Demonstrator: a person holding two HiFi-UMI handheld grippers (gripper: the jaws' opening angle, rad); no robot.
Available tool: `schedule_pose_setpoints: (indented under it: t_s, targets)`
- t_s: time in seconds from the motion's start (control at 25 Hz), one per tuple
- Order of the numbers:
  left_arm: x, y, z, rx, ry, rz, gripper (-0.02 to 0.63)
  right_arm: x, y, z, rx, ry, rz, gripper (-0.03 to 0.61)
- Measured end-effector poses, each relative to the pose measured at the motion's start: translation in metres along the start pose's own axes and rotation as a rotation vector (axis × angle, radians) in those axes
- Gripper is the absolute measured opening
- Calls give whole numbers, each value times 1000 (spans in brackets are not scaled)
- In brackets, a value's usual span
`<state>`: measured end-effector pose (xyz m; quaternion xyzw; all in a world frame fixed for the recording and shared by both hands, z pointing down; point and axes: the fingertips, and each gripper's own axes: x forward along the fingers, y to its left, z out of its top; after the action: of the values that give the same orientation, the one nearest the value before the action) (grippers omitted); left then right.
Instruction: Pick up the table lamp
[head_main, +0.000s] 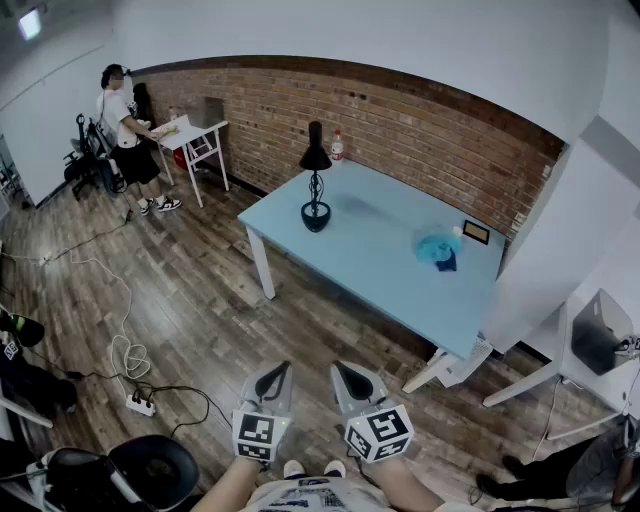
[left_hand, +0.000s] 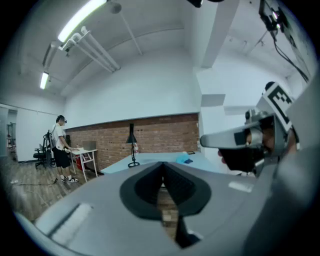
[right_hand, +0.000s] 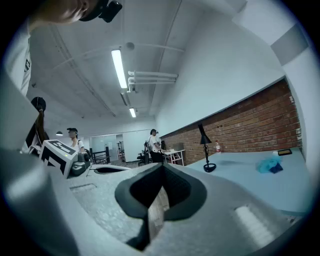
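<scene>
Held the left gripper (head_main: 276, 372) and the right gripper (head_main: 344, 372) side by side over the wooden floor (head_main: 200, 310), both with jaws fully together and nothing between them. Saw the table lamp (head_main: 315, 190) upright on the light blue table (head_main: 380, 265), well apart from both.

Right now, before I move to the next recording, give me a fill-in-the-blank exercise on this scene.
1. The black table lamp stands upright on the table, whose top is light ____.
2. The left gripper and the right gripper both have their jaws ____.
3. The wall behind the table is built of red ____.
4. The table lamp is touched by ____ gripper.
Missing words: blue; shut; brick; neither.
</scene>
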<state>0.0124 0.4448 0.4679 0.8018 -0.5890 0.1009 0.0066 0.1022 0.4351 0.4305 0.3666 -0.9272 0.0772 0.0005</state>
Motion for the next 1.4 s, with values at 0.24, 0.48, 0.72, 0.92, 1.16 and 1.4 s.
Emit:
schedule_pose_setpoints:
  t_s: [0.24, 0.48, 0.72, 0.92, 1.16, 1.4]
  targets:
    - [8, -18, 8, 8, 0, 5, -8, -15, -17, 3, 10, -3, 2, -3]
    - [9, -31, 1, 0, 11, 19, -8, -26, -35, 0, 40, -19, 10, -3]
    - [18, -37, -2, 0, 16, 36, -8, -25, -49, -8, 61, 0, 28, -3]
    - [39, -24, -3, 1, 17, 38, -9, -3, -60, -12, 68, 13, 39, -2]
    - [90, 14, -8, -8, 19, 19, -8, 52, -86, -17, 68, 34, 18, -2]
    - [157, 71, -3, 1, 17, -18, -8, 134, -116, -9, 63, 45, -7, -2]
